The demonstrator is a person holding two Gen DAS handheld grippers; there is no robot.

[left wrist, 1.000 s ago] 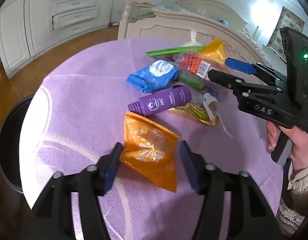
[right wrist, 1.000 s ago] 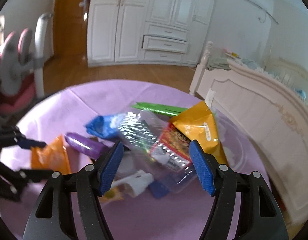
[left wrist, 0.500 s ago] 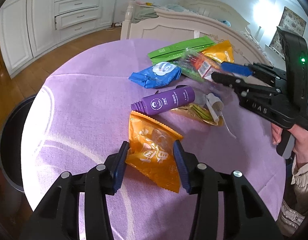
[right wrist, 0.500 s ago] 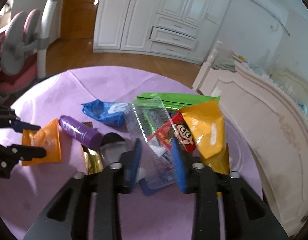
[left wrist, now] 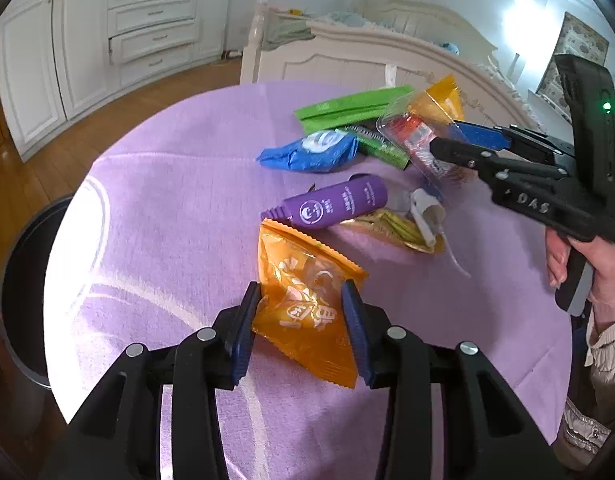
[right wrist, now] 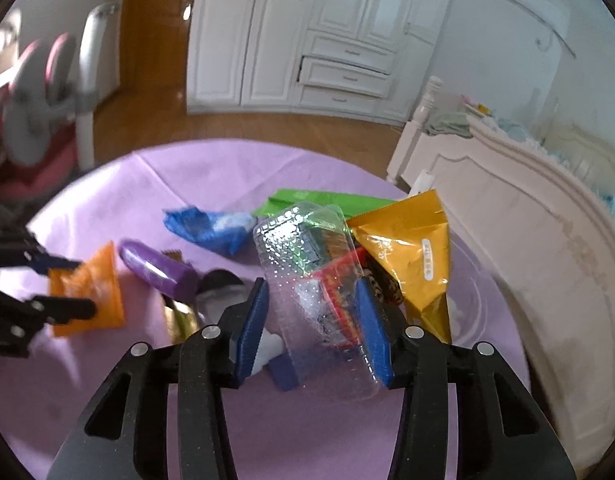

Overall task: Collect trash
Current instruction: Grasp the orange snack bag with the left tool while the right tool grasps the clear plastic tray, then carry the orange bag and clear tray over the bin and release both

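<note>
An orange snack packet [left wrist: 303, 280] lies on the purple-clothed round table [left wrist: 167, 200], nearest me. My left gripper [left wrist: 301, 304] has its jaws closing on it, and both blue pads touch its sides and crumple it. In the right wrist view the same packet [right wrist: 95, 276] sits between the left gripper [right wrist: 83, 286] fingers. A clear plastic clamshell box [right wrist: 303, 248] with a red wrapper inside is tilted up in the pile. My right gripper [right wrist: 313, 304] is closing, its pads pressing on the box. The left wrist view shows the right gripper [left wrist: 447, 136] at that box [left wrist: 411, 136].
The pile holds a purple bottle [left wrist: 335, 204], a blue packet [left wrist: 311, 152], a green packet [left wrist: 351, 108], a yellow-orange bag [right wrist: 407, 248], a gold wrapper [left wrist: 391, 228] and a white tube [left wrist: 425, 216]. A black bin [left wrist: 23, 280] stands left of the table. A bed footboard [left wrist: 367, 60] lies behind.
Both pairs of jaws have narrowed. The left pads came in against the orange packet. The right pads closed onto the clear box, which now sits higher and more tilted.
</note>
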